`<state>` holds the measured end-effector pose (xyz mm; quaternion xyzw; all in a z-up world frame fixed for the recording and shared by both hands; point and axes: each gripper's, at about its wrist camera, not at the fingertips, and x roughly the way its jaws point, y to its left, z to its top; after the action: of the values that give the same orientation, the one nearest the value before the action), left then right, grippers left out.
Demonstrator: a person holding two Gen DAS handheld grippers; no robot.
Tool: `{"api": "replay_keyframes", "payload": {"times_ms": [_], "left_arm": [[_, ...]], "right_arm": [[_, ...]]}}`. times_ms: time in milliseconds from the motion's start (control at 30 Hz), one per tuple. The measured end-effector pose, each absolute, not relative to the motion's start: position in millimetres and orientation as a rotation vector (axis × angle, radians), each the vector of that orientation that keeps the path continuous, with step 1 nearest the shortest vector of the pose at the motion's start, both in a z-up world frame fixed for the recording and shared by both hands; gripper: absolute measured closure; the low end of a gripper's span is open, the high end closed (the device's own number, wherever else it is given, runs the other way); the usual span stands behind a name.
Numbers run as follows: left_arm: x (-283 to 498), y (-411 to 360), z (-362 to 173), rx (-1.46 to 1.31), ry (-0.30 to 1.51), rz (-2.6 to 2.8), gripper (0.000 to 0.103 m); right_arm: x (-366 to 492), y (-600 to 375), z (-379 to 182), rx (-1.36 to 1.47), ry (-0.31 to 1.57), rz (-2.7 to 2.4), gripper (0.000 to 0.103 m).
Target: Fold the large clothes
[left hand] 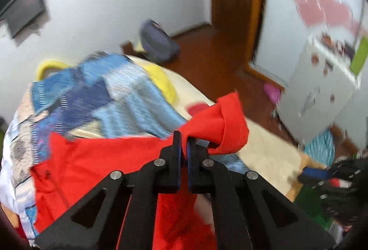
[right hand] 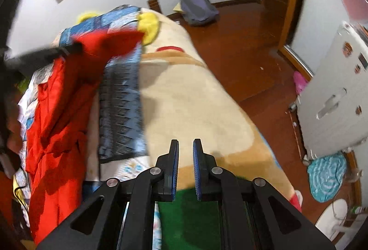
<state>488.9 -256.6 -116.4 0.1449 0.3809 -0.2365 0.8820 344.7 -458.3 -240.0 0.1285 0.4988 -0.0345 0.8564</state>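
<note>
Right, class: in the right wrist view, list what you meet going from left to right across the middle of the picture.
Red garment → blue patterned cloth → beige blanket → brown wooden floor → pink item on the floor → white cabinet.

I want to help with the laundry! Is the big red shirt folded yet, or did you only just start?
Only just started. Nothing looks folded yet: the red garment lies crumpled on the bed, beside a blue patterned cloth. In hand: the left gripper is shut on a bunch of the red fabric and holds it up. The right gripper is shut and holds nothing. Spreading it flat and every fold are left.
</note>
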Motion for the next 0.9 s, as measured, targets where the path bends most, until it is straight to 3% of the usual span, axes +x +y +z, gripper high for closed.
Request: {"api": "replay_keyframes", "payload": {"times_ms": [200, 367, 633, 900], "left_arm": [[482.2, -128.7, -52.4, 0.173, 0.679, -0.331, 0.100], [471.6, -35.7, -49.9, 0.138, 0.661, -0.180, 0.100], [457.1, 81.0, -115.8, 0.051, 0.755, -0.049, 0.100], [425.9, 133.7, -215.7, -0.032, 0.930, -0.015, 0.100]], "right_arm": [[368.3, -408.8, -216.7, 0.174, 1.013, 0.018, 0.095], [391.3, -357.3, -196.9, 0.079, 0.973, 0.078, 0.095], [435.4, -289.0, -206.8, -0.005, 1.024, 0.130, 0.095], [474.5, -228.8, -274.0, -0.243, 1.163, 0.085, 0.095]]}}
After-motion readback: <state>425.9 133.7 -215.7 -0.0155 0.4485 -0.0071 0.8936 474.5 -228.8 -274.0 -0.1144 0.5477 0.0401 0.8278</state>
